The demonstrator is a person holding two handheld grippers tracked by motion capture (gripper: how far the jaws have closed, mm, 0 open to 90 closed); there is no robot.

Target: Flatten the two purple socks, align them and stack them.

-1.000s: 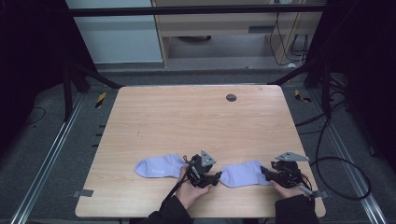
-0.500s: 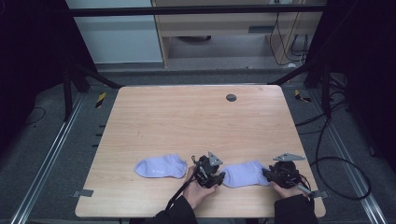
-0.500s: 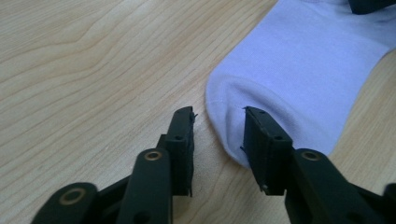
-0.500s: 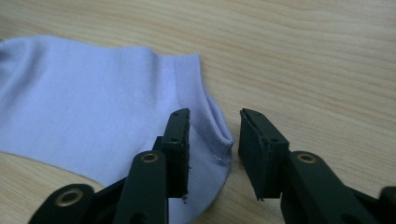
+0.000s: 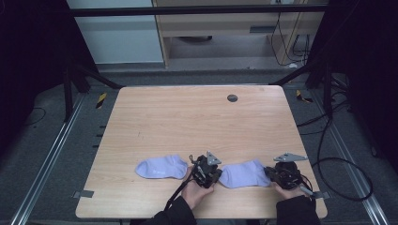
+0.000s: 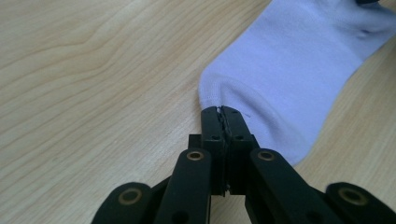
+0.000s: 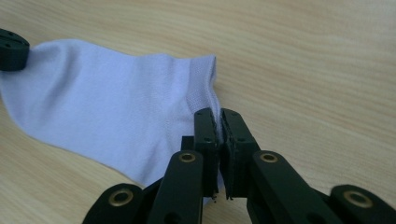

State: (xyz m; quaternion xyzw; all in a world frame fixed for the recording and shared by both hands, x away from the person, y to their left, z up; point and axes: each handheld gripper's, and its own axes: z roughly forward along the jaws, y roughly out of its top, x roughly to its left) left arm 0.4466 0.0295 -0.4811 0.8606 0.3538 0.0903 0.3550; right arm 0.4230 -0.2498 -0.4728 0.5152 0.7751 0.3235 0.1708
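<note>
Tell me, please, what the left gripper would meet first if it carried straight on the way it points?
The left gripper is already shut on the toe edge of the right-hand sock. Straight on, it would push into that sock first, then probably reach the right gripper at the far end.

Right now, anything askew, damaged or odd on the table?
Nothing stands out. Two lavender socks lie flat on the table: left sock free, right sock pinched at the toe by the left gripper and at the cuff by the right gripper. No tears visible.
</note>
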